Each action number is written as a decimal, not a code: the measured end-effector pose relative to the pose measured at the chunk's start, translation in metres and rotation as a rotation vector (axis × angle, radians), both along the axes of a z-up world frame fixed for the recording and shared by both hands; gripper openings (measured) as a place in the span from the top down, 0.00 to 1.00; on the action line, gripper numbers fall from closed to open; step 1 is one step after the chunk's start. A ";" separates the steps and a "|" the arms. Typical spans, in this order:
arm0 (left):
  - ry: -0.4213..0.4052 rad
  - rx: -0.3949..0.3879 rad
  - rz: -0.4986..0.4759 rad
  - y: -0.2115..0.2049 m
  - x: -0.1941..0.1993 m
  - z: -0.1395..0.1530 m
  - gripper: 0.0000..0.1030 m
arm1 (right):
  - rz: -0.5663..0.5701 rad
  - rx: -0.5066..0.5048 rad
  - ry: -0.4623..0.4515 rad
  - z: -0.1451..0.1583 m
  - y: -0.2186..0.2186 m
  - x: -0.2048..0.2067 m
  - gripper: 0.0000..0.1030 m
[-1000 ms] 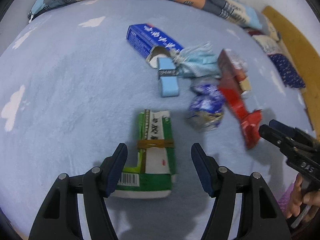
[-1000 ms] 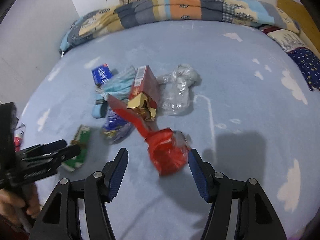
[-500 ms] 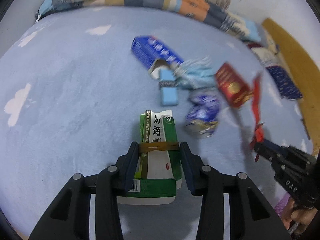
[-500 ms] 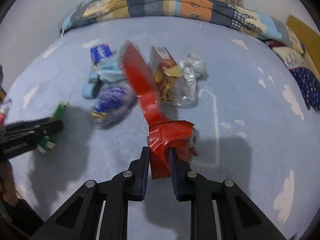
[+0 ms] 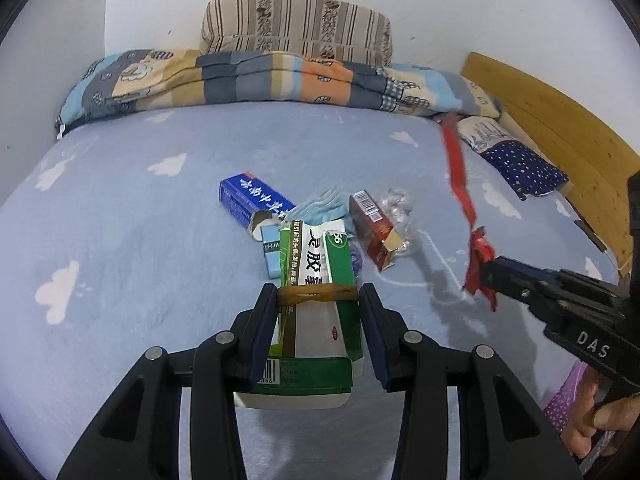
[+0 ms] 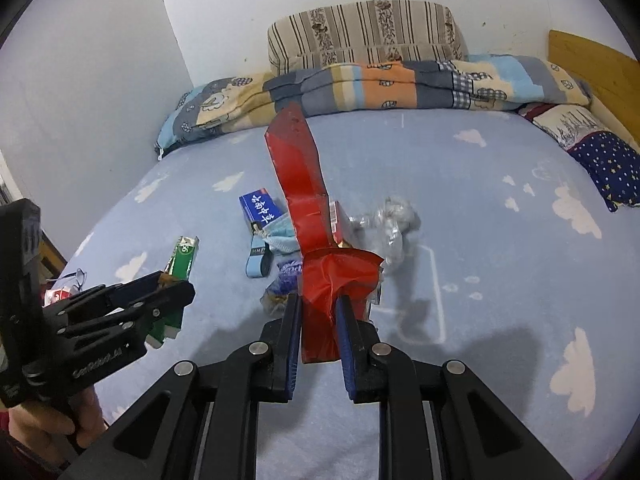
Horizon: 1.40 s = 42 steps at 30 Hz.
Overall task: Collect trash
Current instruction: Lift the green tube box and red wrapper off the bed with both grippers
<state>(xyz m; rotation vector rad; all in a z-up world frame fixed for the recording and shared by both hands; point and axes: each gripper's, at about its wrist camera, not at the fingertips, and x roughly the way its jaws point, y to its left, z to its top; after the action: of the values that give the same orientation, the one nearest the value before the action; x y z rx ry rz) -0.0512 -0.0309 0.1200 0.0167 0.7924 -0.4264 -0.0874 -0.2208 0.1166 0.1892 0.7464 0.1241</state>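
Observation:
My left gripper (image 5: 318, 296) is shut on a green and white carton (image 5: 320, 264) bound with a rubber band and holds it above the blue bedsheet (image 5: 120, 248). My right gripper (image 6: 318, 304) is shut on the crumpled end of a long red wrapper (image 6: 304, 200), whose strip sticks up and away. Each gripper also shows in the other's view: the right gripper (image 5: 492, 276) with the red wrapper (image 5: 460, 176), the left gripper (image 6: 176, 292) with the carton (image 6: 184, 256). A blue box (image 5: 252, 200), a pale blue mask (image 5: 320, 206), a red box (image 5: 372, 228) and clear plastic (image 5: 396, 208) lie on the bed.
A small light-blue box (image 5: 272, 252) and a blue foil wrapper (image 6: 286, 276) lie among the litter. A folded quilt (image 5: 248, 80) and striped cushion (image 5: 296, 24) line the far wall. A wooden headboard (image 5: 552, 132) and starred pillow (image 5: 524, 164) are right. Glasses (image 6: 76, 276) lie at the bed's left edge.
Both grippers closed, the left on the green carton and the right on the red wrapper. Both then rose off the sheet and tilted up, so the wall and cushion came into view.

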 end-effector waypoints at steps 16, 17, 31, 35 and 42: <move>-0.075 0.043 0.020 -0.011 -0.005 0.010 0.61 | 0.031 0.036 -0.008 0.000 0.002 0.000 0.84; -0.067 0.038 0.023 -0.009 -0.003 0.009 0.61 | 0.023 0.027 -0.002 -0.001 0.000 0.001 0.84; -0.013 0.032 0.027 -0.003 0.004 -0.001 0.61 | 0.060 -0.189 0.298 -0.099 -0.002 0.061 0.32; -0.011 0.023 0.033 -0.001 0.005 0.001 0.61 | 0.055 -0.208 0.331 -0.106 0.003 0.060 0.80; -0.027 0.022 0.029 -0.002 0.002 0.002 0.61 | 0.019 -0.083 0.170 -0.053 -0.004 0.033 0.86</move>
<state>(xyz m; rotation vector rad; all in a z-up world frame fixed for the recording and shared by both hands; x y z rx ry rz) -0.0488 -0.0326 0.1223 0.0309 0.7694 -0.3892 -0.0549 -0.2249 0.0640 0.1147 0.9216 0.0953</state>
